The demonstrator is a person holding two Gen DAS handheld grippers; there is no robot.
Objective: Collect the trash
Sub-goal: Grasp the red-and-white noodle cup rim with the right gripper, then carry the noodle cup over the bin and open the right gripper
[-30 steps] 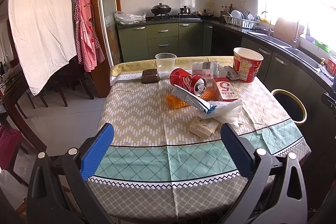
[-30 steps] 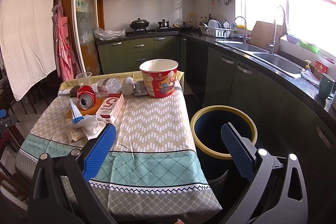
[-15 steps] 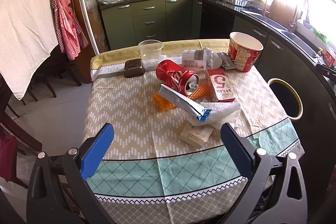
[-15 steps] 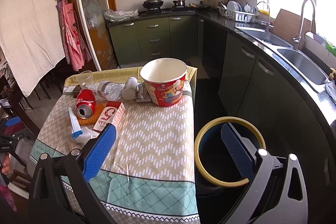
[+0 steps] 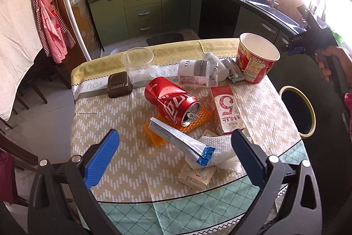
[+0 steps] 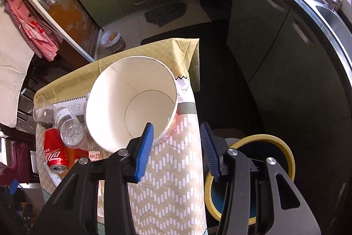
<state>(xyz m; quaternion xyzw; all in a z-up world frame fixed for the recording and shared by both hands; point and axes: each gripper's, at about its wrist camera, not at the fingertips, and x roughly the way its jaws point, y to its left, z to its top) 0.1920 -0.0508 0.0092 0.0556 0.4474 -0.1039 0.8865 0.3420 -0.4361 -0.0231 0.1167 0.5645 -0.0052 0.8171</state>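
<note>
Jaws of right gripper (image 6: 176, 142) parted, tilted down astride paper bowl (image 6: 132, 102) rim.

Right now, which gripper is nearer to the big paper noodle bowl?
Right. The right gripper is open right over the paper noodle bowl, its left finger at the near rim. The left gripper hangs open at the table's near edge, with the soda can between.

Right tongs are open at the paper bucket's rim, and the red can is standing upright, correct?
Not quite: the red can lies on its side, as the left wrist view shows. The right tongs are open at the paper bucket rim.
</note>
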